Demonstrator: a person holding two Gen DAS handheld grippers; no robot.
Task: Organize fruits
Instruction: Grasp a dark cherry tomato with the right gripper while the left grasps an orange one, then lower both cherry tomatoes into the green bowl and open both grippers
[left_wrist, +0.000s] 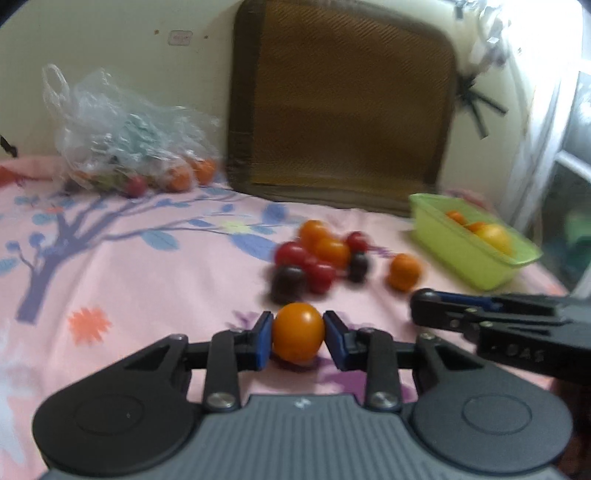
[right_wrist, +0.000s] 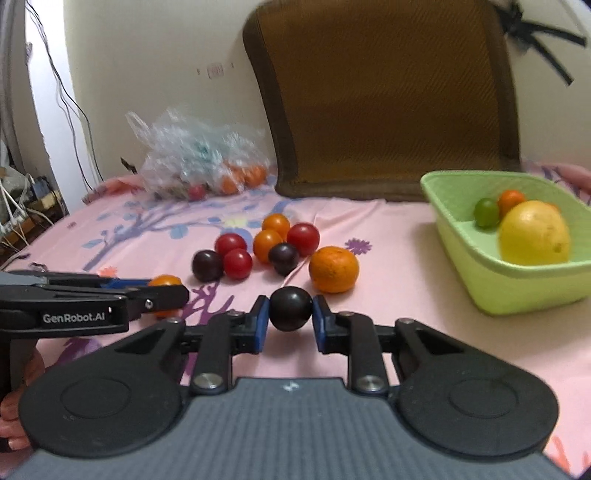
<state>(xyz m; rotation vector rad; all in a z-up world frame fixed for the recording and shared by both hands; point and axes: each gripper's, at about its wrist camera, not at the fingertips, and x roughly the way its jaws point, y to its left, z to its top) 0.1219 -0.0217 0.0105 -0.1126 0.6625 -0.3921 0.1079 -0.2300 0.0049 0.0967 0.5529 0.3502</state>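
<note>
I am pinching a smooth, round orange tomato (left_wrist: 297, 332) between the blue pads of my left gripper (left_wrist: 298, 338), low over the pink flowered sheet (left_wrist: 129, 266). My right gripper (right_wrist: 290, 317) is squeezing a dark, glossy plum (right_wrist: 290, 308). Ahead, small red, orange and dark fruits (right_wrist: 258, 247) are lying in a cluster beside a dimpled mandarin (right_wrist: 334, 269). The green plastic basket (right_wrist: 480, 273) is holding a yellow lemon (right_wrist: 533, 232).

Legible text: "GenRobot.AI" in white letters on the black side of the left gripper (right_wrist: 162, 293), seen in the right wrist view. In the left wrist view the side of the right gripper (left_wrist: 424, 306) carries faint embossed characters, too blurred to read. No other legible markings.
</note>
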